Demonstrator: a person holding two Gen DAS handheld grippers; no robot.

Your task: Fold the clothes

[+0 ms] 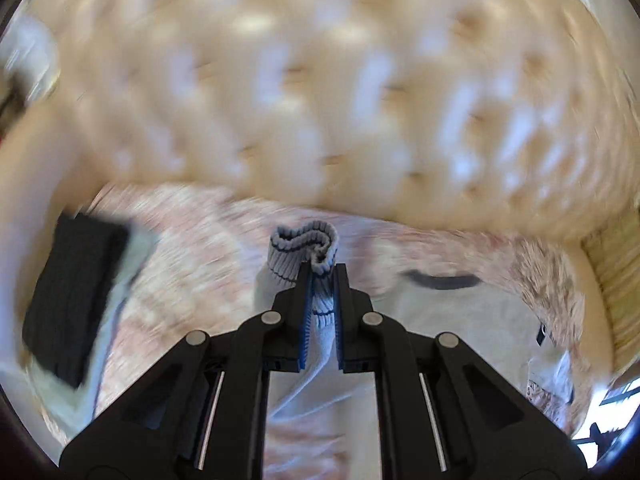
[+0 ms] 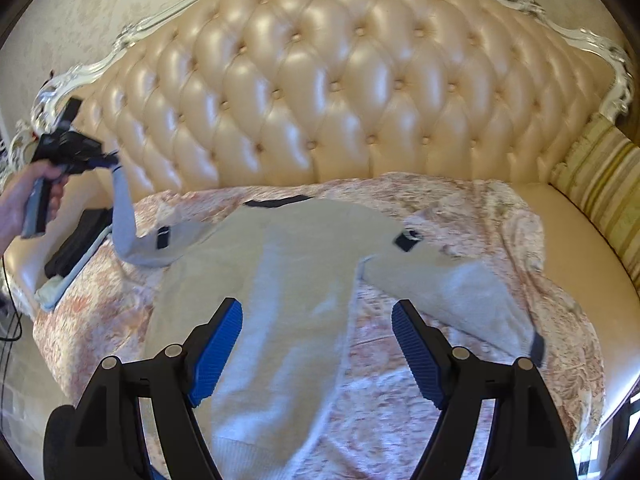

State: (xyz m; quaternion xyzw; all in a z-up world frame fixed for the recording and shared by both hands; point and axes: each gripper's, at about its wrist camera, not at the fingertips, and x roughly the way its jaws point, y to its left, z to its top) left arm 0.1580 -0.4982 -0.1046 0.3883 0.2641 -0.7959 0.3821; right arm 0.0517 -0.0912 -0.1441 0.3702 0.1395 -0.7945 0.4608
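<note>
A light grey sweater with dark trim lies spread on a floral pink bedspread. My left gripper is shut on the ribbed cuff of the sweater's left sleeve. In the right wrist view the left gripper holds that sleeve lifted high at the far left. My right gripper is open and empty, hovering above the sweater's body near its right side. The right sleeve lies flat, angled toward the lower right.
A tufted cream headboard stands behind the bed. A folded dark garment on a pale one lies at the bed's left edge. A striped cushion is at the right. The left wrist view is motion-blurred.
</note>
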